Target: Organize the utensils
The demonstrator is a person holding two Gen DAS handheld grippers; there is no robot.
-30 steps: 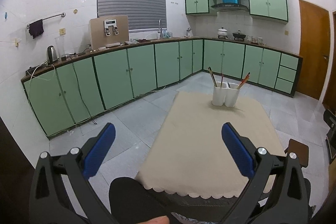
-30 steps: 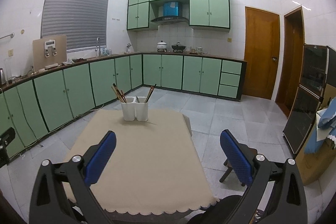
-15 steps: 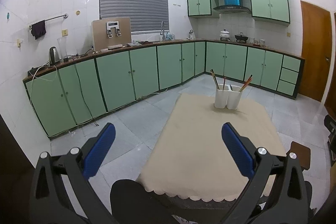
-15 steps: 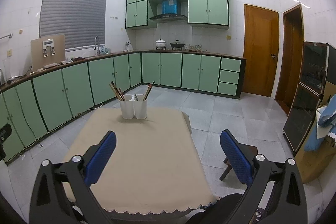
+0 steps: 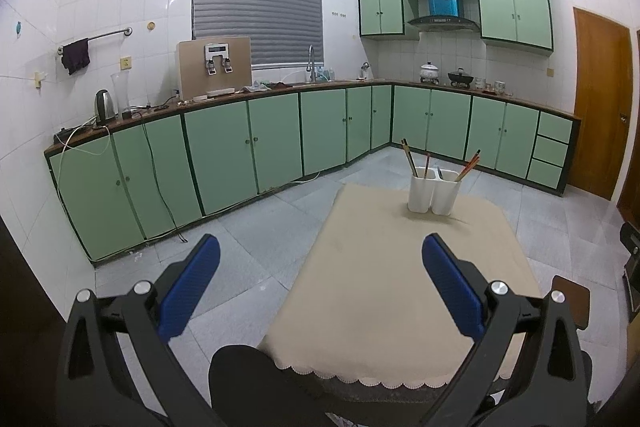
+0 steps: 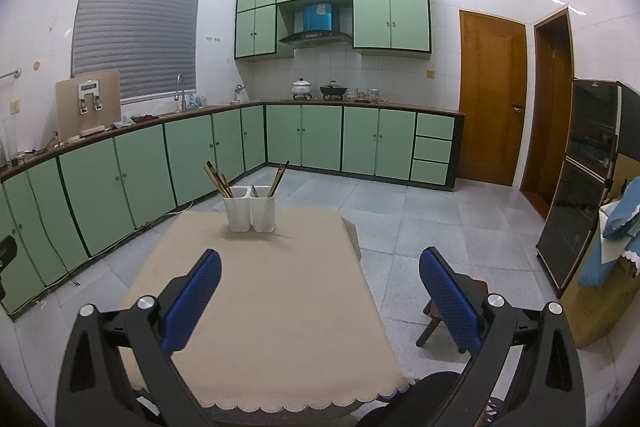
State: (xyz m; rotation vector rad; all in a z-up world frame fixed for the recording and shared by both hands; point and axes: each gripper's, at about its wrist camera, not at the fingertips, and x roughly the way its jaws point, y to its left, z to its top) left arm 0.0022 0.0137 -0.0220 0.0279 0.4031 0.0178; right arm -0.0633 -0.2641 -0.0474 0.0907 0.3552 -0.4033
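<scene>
A white two-part utensil holder (image 5: 433, 193) stands at the far end of a table with a beige cloth (image 5: 400, 291). Chopsticks (image 5: 409, 156) and other utensils stick out of both parts. It also shows in the right wrist view (image 6: 250, 213), on the cloth (image 6: 272, 307). My left gripper (image 5: 320, 287) is open and empty, held above the table's near left edge. My right gripper (image 6: 320, 291) is open and empty above the table's near right side. Both are well short of the holder.
Green cabinets (image 5: 224, 155) run along the left and far walls. A dark stool (image 6: 448, 311) stands at the table's right. A dark rounded shape (image 5: 248, 379) sits at the near table edge. A black cabinet (image 6: 580, 211) stands at the right.
Both views have tilted up slightly, so the table and holder sit a little lower in frame. The jaws stay open and empty.
</scene>
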